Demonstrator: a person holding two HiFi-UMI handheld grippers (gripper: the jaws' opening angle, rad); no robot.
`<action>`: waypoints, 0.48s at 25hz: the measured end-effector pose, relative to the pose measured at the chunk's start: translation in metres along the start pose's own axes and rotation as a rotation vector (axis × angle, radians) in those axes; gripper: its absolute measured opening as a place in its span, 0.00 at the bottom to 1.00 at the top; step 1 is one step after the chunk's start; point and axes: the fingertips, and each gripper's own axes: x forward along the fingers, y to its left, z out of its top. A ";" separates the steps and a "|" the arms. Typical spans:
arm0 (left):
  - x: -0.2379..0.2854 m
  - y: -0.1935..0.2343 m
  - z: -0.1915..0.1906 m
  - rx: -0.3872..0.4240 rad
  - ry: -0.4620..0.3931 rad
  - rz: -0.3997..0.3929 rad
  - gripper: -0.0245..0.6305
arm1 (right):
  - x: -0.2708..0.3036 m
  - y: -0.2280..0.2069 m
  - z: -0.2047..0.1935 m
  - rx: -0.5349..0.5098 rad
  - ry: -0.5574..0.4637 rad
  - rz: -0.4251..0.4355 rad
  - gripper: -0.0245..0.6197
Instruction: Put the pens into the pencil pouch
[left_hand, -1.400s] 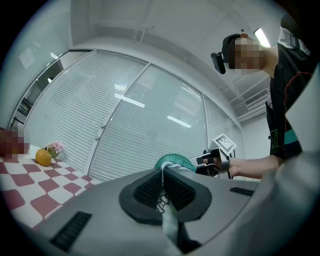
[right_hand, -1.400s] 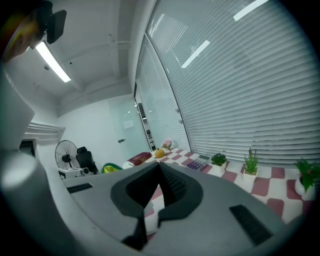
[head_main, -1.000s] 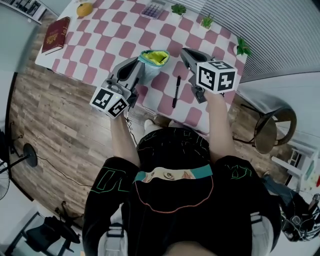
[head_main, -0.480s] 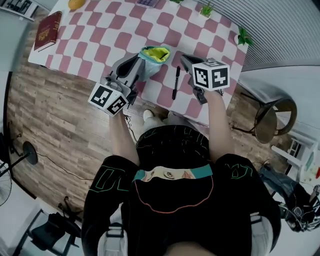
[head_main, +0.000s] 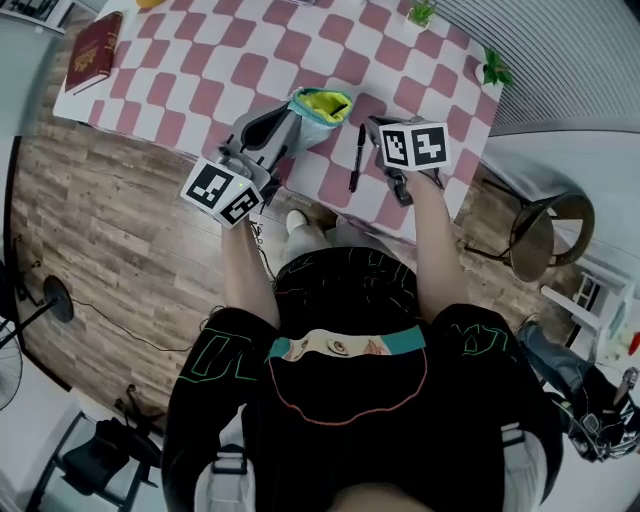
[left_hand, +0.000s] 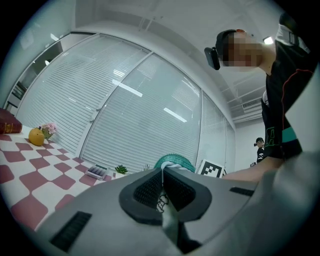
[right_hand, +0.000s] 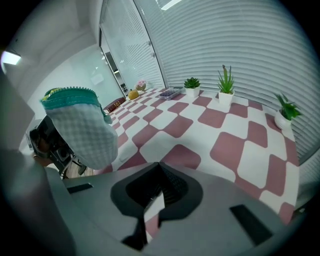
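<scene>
- Fingers (left_hand: 149, 189) of the left gripper (head_main: 286, 120): pressed together on a fold of pale cloth, judged to be the wall of the pencil pouch, whose teal rim shows just past the tips. Fingers (right_hand: 173, 190) of the right gripper (head_main: 374, 127): together with nothing between them; only tablecloth shows through the slit, and the tips slant down toward it.
- Table (head_main: 200, 70): the chequered red-and-white top lies directly below the right fingers and runs on well beyond both pairs.
- Pencil pouch (head_main: 318, 112): upright, mouth open with yellow lining showing. It is at the left fingertips and near the right fingers, on their inner side.
- Pen (head_main: 356, 158): one black pen lies flat on the table just beside the right fingers, between them and the pouch. It is untouched and outside the pouch.
- Step in hand, as judged: the pouch is steadied and the right side is on approach for the pickup; no pen is loaded.
- Next move, as judged: the right fingers must part, straddle the pen's barrel, and close on it.
</scene>
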 end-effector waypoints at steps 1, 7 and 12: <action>0.001 -0.001 -0.002 0.006 0.012 -0.005 0.04 | 0.002 -0.001 -0.003 0.003 0.013 -0.007 0.05; 0.000 -0.003 -0.009 -0.004 0.021 -0.018 0.04 | 0.015 -0.009 -0.022 0.048 0.073 -0.030 0.11; -0.003 -0.003 -0.011 -0.011 0.016 -0.019 0.04 | 0.024 -0.014 -0.028 0.089 0.103 -0.034 0.18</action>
